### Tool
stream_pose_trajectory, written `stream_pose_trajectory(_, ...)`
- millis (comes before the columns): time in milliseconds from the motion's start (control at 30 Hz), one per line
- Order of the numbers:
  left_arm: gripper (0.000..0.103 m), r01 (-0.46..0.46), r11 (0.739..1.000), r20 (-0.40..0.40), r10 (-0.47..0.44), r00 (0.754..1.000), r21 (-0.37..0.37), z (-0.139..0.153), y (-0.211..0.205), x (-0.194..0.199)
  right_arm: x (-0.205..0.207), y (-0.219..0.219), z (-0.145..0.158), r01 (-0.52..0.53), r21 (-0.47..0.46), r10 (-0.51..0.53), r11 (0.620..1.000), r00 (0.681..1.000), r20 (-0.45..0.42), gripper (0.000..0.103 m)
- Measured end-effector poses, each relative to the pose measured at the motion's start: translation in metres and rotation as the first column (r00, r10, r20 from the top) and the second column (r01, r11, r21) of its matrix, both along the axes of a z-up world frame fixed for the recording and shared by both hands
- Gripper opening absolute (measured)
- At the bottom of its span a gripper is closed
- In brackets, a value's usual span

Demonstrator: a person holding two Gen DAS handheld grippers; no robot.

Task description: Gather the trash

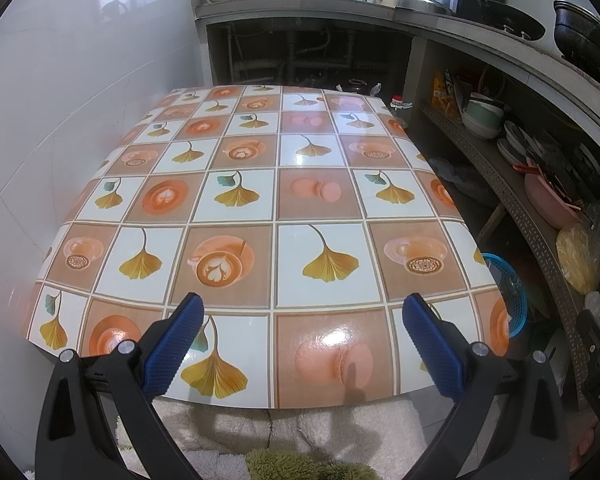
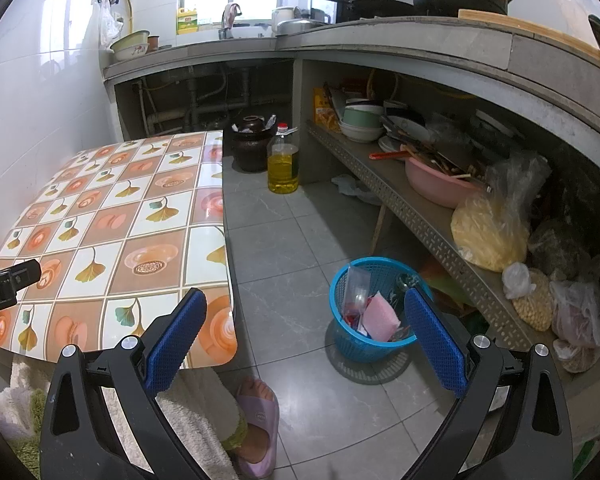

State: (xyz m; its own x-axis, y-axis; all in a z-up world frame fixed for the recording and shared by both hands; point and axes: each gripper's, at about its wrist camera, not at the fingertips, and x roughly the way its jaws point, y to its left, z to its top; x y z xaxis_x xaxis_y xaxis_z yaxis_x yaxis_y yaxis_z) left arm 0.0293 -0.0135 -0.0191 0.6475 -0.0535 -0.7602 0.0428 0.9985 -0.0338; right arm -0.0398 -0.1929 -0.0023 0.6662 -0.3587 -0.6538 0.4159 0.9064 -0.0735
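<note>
Left tongs: we held the left gripper [image 1: 302, 332] spread wide and empty over the near edge of the glossy tablecloth-covered table printed with ginkgo leaves and coffee cups [image 1: 260, 184].
Right tongs: the right gripper [image 2: 306, 328] was also agape, gripping nothing.
Trash: it sat in the round blue plastic mesh basket [image 2: 364, 344] on the floor, just ahead of the right fingertips.
Handling: we judged the pink foam pad [image 2: 380, 316] soft and light, best pinched across its flat faces; the clear wrapper [image 2: 358, 284] looked slippery.
Axis: both leaned upright, long axes rising toward the rim.
</note>
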Motion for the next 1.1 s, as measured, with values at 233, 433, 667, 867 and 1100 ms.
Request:
stream_pose_trajectory(233,0.097,0.001,1.000,-0.001,-0.001,1.000,0.000,-0.0003,0.0001,0.0001,0.0001,0.0003,0.0000,0.001,0.000,-0.001,1.000,1.000,-0.001,0.095)
stream_pose_trajectory(433,0.097,0.006,1.000,-0.002,-0.006,1.000,0.002,-0.0011,-0.0014,0.0003,-0.0001,0.0006,0.0001,0.002,0.001,-0.002,1.000,1.000,0.000,0.095)
stream_pose_trajectory(667,0.097,0.005,1.000,-0.003,-0.005,1.000,0.002,-0.0009,-0.0020,0.0004,0.0003,-0.0001,-0.0002,0.001,0.002,-0.001,1.000,1.000,0.000,0.095)
stream_pose_trajectory(867,0.097,0.008,1.000,-0.008,-0.008,1.000,0.004,-0.0020,-0.0024,0.0007,-0.0008,-0.0007,0.0001,0.001,0.001,-0.001,1.000,1.000,0.000,0.095)
stream_pose_trajectory(1100,0.097,0.012,1.000,-0.009,-0.011,1.000,0.005,-0.0018,-0.0038,0.0003,-0.0003,-0.0004,0.0000,0.001,0.001,-0.001,1.000,1.000,0.000,0.095)
